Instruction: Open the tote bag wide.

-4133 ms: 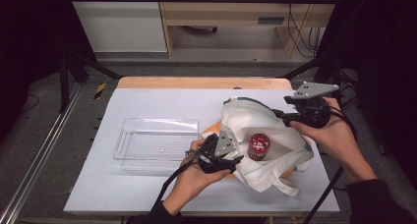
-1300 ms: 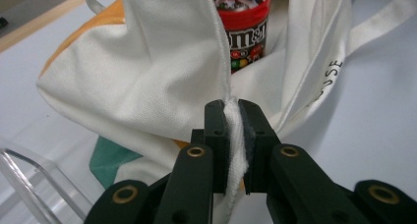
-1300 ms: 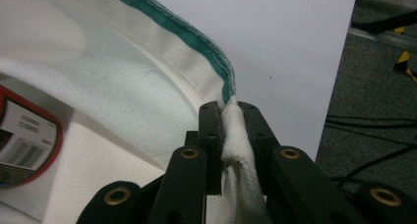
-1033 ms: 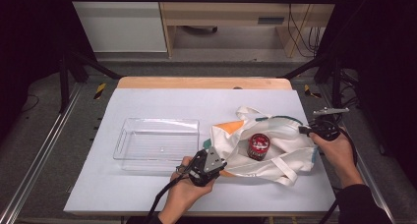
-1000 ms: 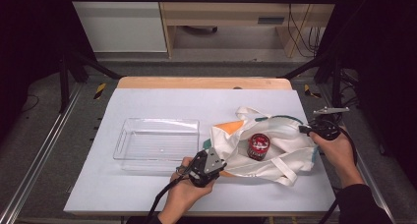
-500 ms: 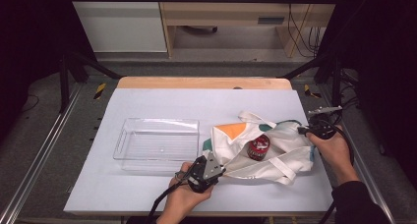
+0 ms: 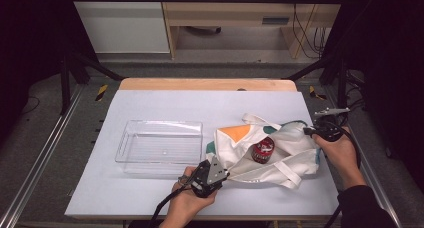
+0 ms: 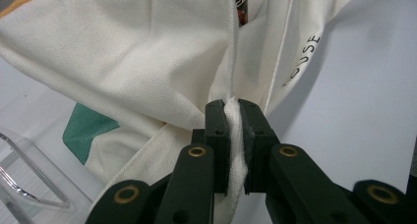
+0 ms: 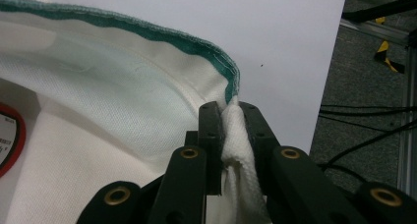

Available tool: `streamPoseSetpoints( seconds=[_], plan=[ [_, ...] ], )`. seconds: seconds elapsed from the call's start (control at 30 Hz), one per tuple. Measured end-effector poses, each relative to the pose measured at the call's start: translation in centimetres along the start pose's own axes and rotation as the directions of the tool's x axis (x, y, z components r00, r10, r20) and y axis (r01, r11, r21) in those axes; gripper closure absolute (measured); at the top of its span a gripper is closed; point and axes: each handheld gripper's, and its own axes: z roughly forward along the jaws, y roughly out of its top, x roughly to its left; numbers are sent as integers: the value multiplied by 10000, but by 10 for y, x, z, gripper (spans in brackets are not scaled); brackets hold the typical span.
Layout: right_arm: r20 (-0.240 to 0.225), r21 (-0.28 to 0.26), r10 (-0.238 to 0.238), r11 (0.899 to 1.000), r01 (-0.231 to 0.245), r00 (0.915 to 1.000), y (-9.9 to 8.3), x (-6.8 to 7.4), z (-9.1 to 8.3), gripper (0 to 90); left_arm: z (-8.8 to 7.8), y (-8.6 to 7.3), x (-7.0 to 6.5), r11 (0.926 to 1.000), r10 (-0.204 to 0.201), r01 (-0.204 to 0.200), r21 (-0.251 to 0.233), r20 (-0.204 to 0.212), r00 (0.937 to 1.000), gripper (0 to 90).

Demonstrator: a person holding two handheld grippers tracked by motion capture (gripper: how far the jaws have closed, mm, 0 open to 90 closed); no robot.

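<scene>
Since a moment ago I've pulled the tote bag [image 7: 270, 150] flatter across the white table [image 7: 165, 103] — my left gripper [image 7: 216, 172] clenches its near edge, my right gripper [image 7: 311, 131] its green-trimmed far rim. The red can [image 7: 262, 149] lies inside, between them, right of the clear tray [image 7: 160, 144].

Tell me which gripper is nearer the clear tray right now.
Left. The left gripper sits just off the clear tray's near right corner, clamping the tote bag. The right gripper grips the bag's far side.
</scene>
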Motion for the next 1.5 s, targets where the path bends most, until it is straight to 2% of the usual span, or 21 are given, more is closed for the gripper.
streamPoseSetpoints(
  seconds=[0.2,0.3,0.37,0.4,0.47,0.5,0.57,0.6,0.63,0.67,0.7,0.77,0.83,0.9,1.0,1.03,1.23,1.37,1.4,1.5],
  plan=[
    [321,238,-73,9997,65,9995,1,2,3,815,-1,-1,-1,10000,14,-14,-26,73,10000,841],
    [351,183,-9,9998,2,9994,1,2,1,808,-1,-1,-2,10000,13,-13,19,23,10000,840],
    [231,-191,-136,9997,140,9996,2,4,-5,750,-1,0,-2,10000,-46,45,-49,-76,10000,836],
    [231,-191,-136,9997,140,9996,2,4,-5,750,-1,0,-2,10000,-46,45,-49,-76,10000,835],
    [189,-755,-108,9971,122,9998,1,3,-13,653,-2,1,-1,9998,-162,162,-129,-22,9999,833],
    [50,-1200,37,9928,-31,10000,2,4,-20,586,-2,2,0,9997,-211,211,-138,8,9998,828],
    [42,-1659,116,9861,-107,9999,2,6,-30,537,-2,3,0,9996,-222,221,-193,-24,9998,816],
    [42,-1659,116,9861,-107,9999,2,6,-30,537,-2,3,0,9996,-222,221,-193,-24,9998,800],
    [9,-2084,74,9780,-70,10000,3,10,-38,479,-2,3,0,9995,-219,216,-221,-96,9997,780],
    [9,-2084,74,9780,-70,10000,3,10,-38,479,-2,3,0,9995,-219,216,-221,-96,9997,757],
    [47,-2522,-41,9677,51,10000,4,15,-46,443,-3,4,1,9993,-273,267,-268,-201,9994,732],
    [55,-2761,-55,9611,68,10000,7,20,-54,424,-5,5,2,9986,-378,367,-376,-288,9989,665],
    [28,-3062,-281,9516,276,9996,9,25,-62,426,-9,7,4,9984,-392,376,-430,-374,9985,617],
    [-59,-3314,-427,9427,383,9991,11,31,-70,390,-11,9,5,9983,-386,367,-451,-412,9984,581],
    [-218,-3391,-563,9397,456,9982,12,39,-77,355,-17,14,9,9970,-464,431,-646,-506,9976,533],
    [-324,-3431,-788,9372,629,9964,12,47,-84,310,-20,18,11,9955,-557,511,-795,-570,9968,518],
    [-633,-3421,-1367,9335,1072,9886,5,66,-103,243,-27,30,20,9944,-556,481,-942,-782,9954,465],
    [-809,-3443,-1611,9306,1241,9836,1,74,-109,262,-30,37,24,9938,-548,459,-1016,-872,9947,437],
    [-962,-3367,-1815,9312,1396,9787,-2,77,-111,261,-31,39,25,9935,-553,463,-1036,-856,9948,429],
    [-1175,-3288,-1977,9325,1497,9732,-5,82,-112,274,-35,48,25,9926,-488,396,-1148,-785,9957,421]
  ],
)
